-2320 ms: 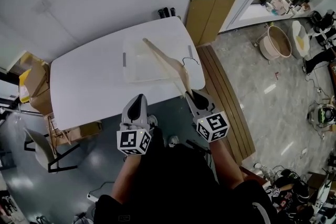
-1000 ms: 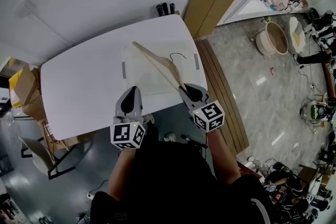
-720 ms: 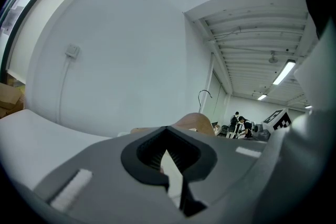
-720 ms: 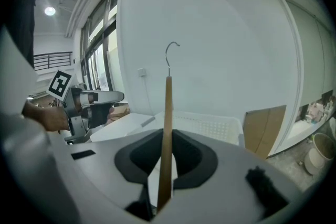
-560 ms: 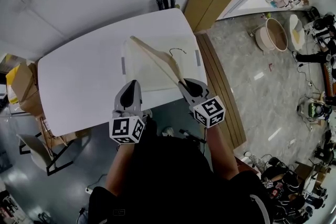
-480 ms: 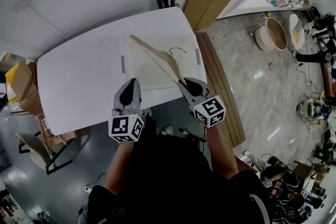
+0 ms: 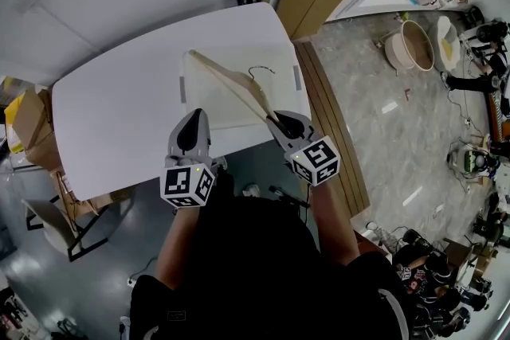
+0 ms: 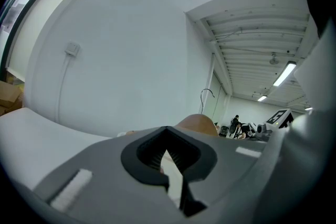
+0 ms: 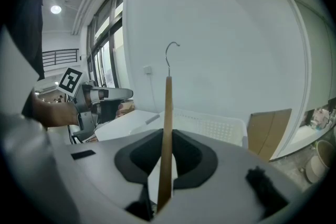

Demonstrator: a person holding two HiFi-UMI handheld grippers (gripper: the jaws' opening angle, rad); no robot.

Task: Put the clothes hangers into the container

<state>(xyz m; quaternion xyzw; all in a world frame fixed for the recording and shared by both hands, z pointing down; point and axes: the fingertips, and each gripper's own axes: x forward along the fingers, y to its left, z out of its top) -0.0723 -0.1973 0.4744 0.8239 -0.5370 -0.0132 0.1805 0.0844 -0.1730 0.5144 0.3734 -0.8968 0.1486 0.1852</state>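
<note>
A wooden hanger with a wire hook slants over the translucent white container on the white table. My right gripper is shut on the hanger's near end at the container's front right corner. In the right gripper view the hanger stands edge-on between the pads, hook on top, with the container beyond. My left gripper hovers at the table's front edge, left of the container, jaws together and holding nothing. The left gripper view shows its jaws and the hanger's brown shoulder.
A cardboard sheet leans on the wall behind the table's right end. Cardboard boxes and a chair stand to the left. A round tub sits on the floor at the far right. The table's right edge runs close beside the container.
The right gripper has carried the hanger leftward, so its hook now hangs over the container's inside instead of its right rim. The left gripper keeps its place at the front edge.
</note>
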